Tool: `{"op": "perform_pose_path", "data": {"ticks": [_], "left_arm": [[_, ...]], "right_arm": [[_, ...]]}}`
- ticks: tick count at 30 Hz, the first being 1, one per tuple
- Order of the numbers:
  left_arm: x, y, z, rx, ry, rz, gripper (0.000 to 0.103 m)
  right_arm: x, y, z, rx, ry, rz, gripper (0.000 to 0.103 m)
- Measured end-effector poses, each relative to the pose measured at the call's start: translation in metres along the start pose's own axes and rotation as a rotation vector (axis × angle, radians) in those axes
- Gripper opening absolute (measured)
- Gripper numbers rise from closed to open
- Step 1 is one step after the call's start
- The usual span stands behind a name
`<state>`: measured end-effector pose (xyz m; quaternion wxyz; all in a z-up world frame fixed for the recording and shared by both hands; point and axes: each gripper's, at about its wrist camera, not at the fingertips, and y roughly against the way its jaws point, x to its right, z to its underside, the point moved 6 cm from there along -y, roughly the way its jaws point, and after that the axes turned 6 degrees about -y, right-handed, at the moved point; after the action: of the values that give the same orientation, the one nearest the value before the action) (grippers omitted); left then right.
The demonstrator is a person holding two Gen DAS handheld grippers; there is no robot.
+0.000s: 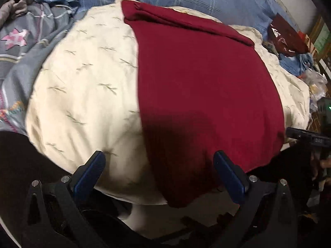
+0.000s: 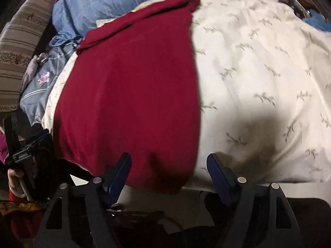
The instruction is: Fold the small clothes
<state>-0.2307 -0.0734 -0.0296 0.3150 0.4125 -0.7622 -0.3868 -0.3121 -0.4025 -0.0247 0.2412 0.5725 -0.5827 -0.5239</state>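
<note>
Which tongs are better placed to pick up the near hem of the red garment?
Probably the right tongs: open, the red garment hem's corner lies between their fingers. The left tongs straddle its other edge.

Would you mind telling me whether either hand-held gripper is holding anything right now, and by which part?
Nothing is held: the left hand-held gripper and right hand-held gripper both stand open above the red garment's near edge.

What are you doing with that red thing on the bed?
A person holds a gripper in each hand, about to fold a dark red garment. It lies spread flat on a cream cloth over the bed, its far end already turned over. The left gripper and the right gripper both stand open near its closest edge, one at each corner. Neither has hold of the fabric yet.
</note>
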Motion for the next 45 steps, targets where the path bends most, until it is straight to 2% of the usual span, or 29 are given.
{"op": "perform_pose_path", "data": {"ticks": [4, 7, 13, 16, 19, 24, 28, 35, 37, 38, 39, 40, 42, 43, 44, 45], "left_arm": [[0.010, -0.012, 0.003, -0.034, -0.008, 0.024, 0.103], [0.011, -0.015, 0.006, -0.046, -0.010, 0.026, 0.103], [0.006, -0.018, 0.004, -0.041, 0.023, 0.023, 0.103], [0.011, -0.021, 0.004, -0.042, 0.004, 0.002, 0.103], [0.011, -0.022, 0.005, -0.045, -0.004, -0.013, 0.103], [0.011, -0.023, 0.005, -0.040, -0.002, -0.029, 0.103], [0.011, -0.023, 0.006, -0.040, 0.009, -0.019, 0.103], [0.011, -0.023, 0.007, -0.039, 0.006, -0.025, 0.103], [0.011, -0.022, 0.008, -0.034, 0.010, -0.022, 0.101], [0.011, -0.021, 0.008, -0.030, 0.012, -0.024, 0.097], [0.011, -0.020, 0.008, -0.026, 0.013, -0.023, 0.091], [0.010, -0.018, 0.008, -0.022, 0.012, -0.021, 0.085], [0.010, -0.014, 0.008, -0.021, 0.002, -0.030, 0.056], [0.009, -0.011, 0.007, -0.025, 0.004, -0.011, 0.044], [0.008, -0.008, 0.006, -0.036, 0.015, 0.022, 0.023], [0.006, -0.004, 0.003, -0.047, 0.038, 0.066, 0.008]], "right_arm": [[-0.001, -0.006, 0.000, -0.013, -0.054, -0.106, 0.077], [0.003, -0.020, 0.007, -0.063, -0.069, -0.069, 0.077], [0.006, -0.019, 0.004, -0.046, -0.082, -0.099, 0.079], [0.003, -0.018, 0.004, -0.048, -0.059, -0.083, 0.078], [-0.005, -0.019, 0.006, -0.048, -0.053, -0.070, 0.072], [-0.014, -0.027, 0.009, -0.089, -0.015, -0.074, 0.070], [-0.021, -0.024, 0.009, -0.081, 0.025, -0.080, 0.070], [-0.022, -0.028, 0.010, -0.061, 0.001, -0.100, 0.074], [-0.023, -0.027, 0.010, -0.059, 0.014, -0.080, 0.069], [-0.023, -0.026, 0.010, -0.057, 0.026, -0.072, 0.064], [-0.025, -0.022, 0.008, -0.043, 0.034, -0.073, 0.040], [-0.027, -0.019, 0.007, -0.030, 0.046, -0.081, 0.011], [-0.036, -0.009, 0.003, -0.012, 0.079, -0.125, 0.011], [-0.040, -0.003, 0.000, 0.001, 0.093, -0.139, 0.011], [-0.044, 0.002, -0.002, 0.012, 0.104, -0.153, 0.011], [-0.049, 0.008, -0.007, 0.025, 0.117, -0.177, 0.011]]}}
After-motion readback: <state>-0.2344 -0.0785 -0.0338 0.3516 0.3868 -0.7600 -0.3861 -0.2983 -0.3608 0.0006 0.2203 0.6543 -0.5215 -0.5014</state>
